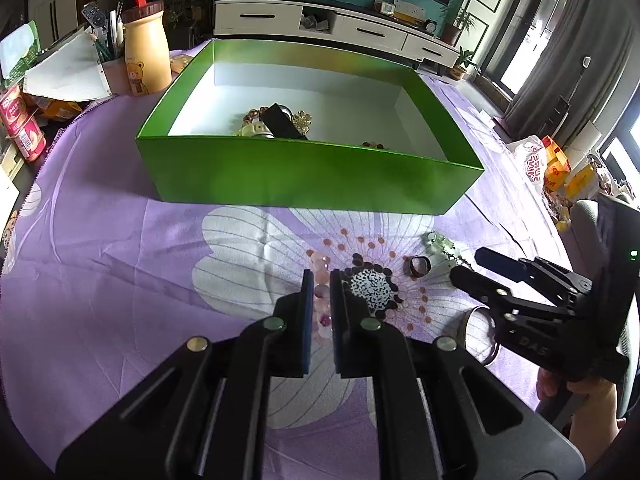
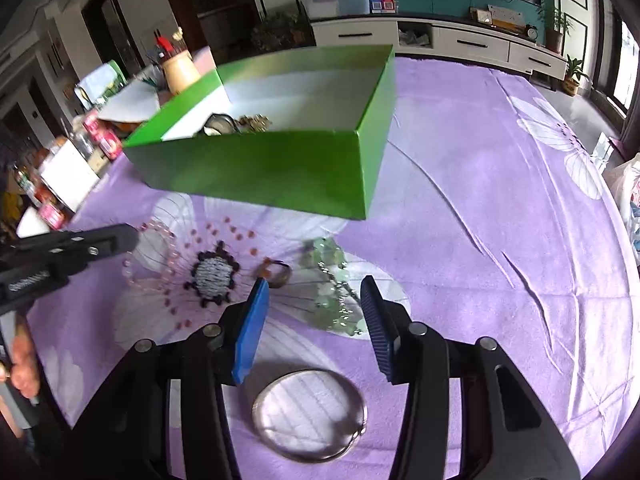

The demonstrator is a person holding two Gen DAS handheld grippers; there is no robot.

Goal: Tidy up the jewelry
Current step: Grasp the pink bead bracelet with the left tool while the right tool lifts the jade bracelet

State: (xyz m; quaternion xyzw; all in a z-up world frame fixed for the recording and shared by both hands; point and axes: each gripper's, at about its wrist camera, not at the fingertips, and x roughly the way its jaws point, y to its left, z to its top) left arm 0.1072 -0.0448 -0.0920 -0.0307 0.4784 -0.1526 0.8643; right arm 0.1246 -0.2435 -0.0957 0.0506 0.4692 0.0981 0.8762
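A green box (image 1: 304,172) (image 2: 264,168) stands on the purple flowered cloth and holds a black watch (image 1: 282,122) and gold trinkets (image 1: 302,120). My left gripper (image 1: 321,280) is nearly shut around a pink bead bracelet (image 1: 322,292) lying on the cloth; the bracelet also shows in the right wrist view (image 2: 160,232). My right gripper (image 2: 314,288) (image 1: 474,264) is open over a pale green bead necklace (image 2: 332,280) (image 1: 442,246). A brown ring (image 1: 419,266) (image 2: 276,272) lies beside it. A silver bangle (image 2: 310,414) lies under the right gripper.
A yellow bear bottle (image 1: 144,48), a pen cup (image 1: 110,66), papers and red cans (image 1: 22,128) crowd the table's left edge. Bags (image 1: 536,164) sit at the right. A TV cabinet (image 1: 340,28) stands behind.
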